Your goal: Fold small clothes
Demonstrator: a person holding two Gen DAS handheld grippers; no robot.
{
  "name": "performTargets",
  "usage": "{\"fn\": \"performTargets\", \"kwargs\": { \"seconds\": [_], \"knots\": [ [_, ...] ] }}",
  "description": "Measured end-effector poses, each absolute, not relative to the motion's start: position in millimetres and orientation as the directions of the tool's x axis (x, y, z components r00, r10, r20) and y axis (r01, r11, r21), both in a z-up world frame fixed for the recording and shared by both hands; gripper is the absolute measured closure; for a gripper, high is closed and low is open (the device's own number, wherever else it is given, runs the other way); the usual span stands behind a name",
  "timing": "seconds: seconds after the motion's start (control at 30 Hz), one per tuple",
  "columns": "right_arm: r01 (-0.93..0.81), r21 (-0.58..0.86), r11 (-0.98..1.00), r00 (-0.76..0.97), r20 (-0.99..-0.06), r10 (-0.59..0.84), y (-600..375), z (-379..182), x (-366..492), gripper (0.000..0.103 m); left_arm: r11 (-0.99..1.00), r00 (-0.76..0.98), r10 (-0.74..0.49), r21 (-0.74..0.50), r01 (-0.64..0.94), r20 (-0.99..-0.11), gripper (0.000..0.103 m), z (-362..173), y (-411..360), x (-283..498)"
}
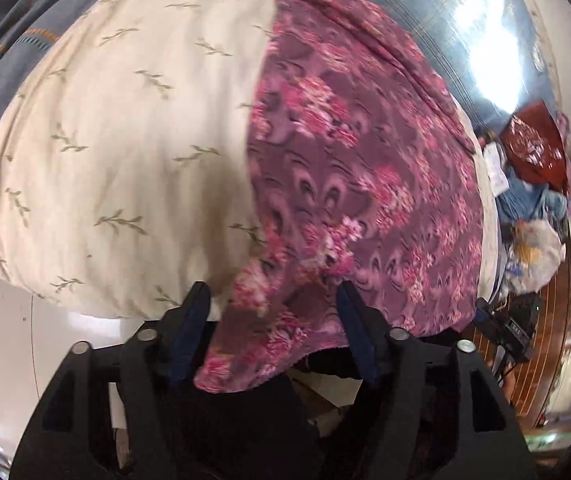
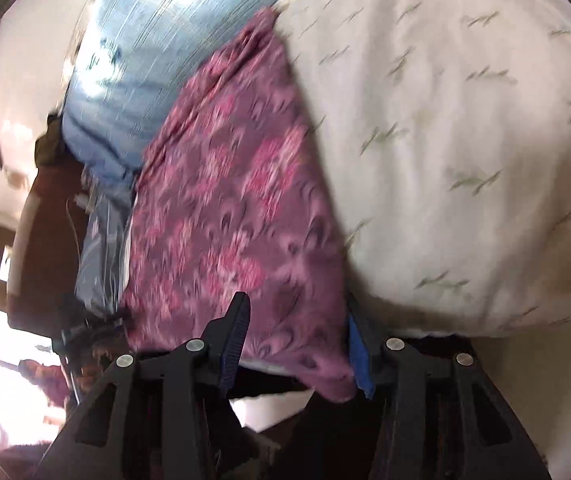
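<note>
Left wrist view: the left tool (image 1: 271,300) is sitting with its jaws spread wide, and a corner of the purple floral-print fabric garment (image 1: 365,168) is lying between the fingers without being pinched. The garment is spreading away from the tool over the cream leaf-patterned bed cover (image 1: 125,140), with its far edge reaching the blue-grey striped bedding (image 1: 437,8) beyond the cover.

Right wrist view: the right tool (image 2: 297,320) is also standing released, jaws apart, with another corner of the garment (image 2: 237,200) drooping between them off the near edge of the cream cover (image 2: 465,140). Neither tool is gripping cloth.

Judgement on risk:
- Both corners are hanging loose; if a tool closes too shallow, the thin fabric is likely slipping out on the lift.
- Closing too deep may be catching the cream cover underneath and dragging it along.
- The frames are blurring, so the exact layering at each corner is hard to tell; grabbing a doubled layer would be skewing the fold.
</note>
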State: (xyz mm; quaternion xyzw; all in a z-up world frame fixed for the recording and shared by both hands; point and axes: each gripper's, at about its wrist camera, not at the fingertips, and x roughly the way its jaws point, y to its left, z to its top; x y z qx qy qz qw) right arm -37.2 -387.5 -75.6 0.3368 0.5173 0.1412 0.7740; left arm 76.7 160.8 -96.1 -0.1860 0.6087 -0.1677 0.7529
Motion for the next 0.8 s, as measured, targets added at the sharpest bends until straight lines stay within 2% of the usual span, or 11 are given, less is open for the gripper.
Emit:
{"fn": "performTargets", "kwargs": {
  "seconds": [0.17,0.27,0.3,0.33,0.37,0.4,0.43,0.47,0.6,0.8],
  "knots": [
    [0.038,0.657,0.753,0.37,-0.709,0.6,-369,-77,-38,0.055,0.879,0.174,-0.475,-0.474,0.05,-0.862,0.034,-103,151,80],
    [-0.025,0.606,0.795,0.311,-0.751,0.582,-359,-78,-37,0.055,0.89,0.159,-0.455,-0.448,0.081,-0.876,0.034,-108,145,79],
    [-0.041,0.589,0.807,0.298,-0.763,0.573,-356,-79,-37,0.057,0.894,0.163,-0.447,-0.438,0.094,-0.879,0.034,-108,144,78],
    [-0.068,0.569,0.819,0.294,-0.773,0.562,-353,-78,-38,0.065,0.896,0.166,-0.444,-0.432,0.103,-0.881,0.035,-108,143,77],
    [-0.092,0.556,0.826,0.299,-0.776,0.555,-350,-77,-39,0.081,0.895,0.171,-0.446,-0.432,0.113,-0.879,0.047,-107,142,76],
    [-0.111,0.551,0.827,0.303,-0.774,0.557,-348,-76,-40,0.089,0.892,0.17,-0.451,-0.436,0.119,-0.876,0.058,-107,141,76],
    [-0.136,0.554,0.821,0.311,-0.763,0.566,-345,-72,-40,0.091,0.888,0.159,-0.458,-0.443,0.123,-0.874,0.08,-108,141,75],
    [-0.158,0.549,0.821,0.326,-0.755,0.569,-344,-69,-42,0.091,0.88,0.146,-0.474,-0.46,0.121,-0.868,0.096,-109,141,74],
    [-0.232,0.589,0.775,0.405,-0.665,0.627,-344,-40,-44,0.092,0.841,0.168,-0.54,-0.522,0.144,-0.824,0.098,-95,144,69],
    [-0.244,0.659,0.711,0.52,-0.53,0.67,-357,-2,-23,0.093,0.732,0.273,-0.674,-0.669,0.126,-0.686,0.098,-57,158,82]
  ]
}}
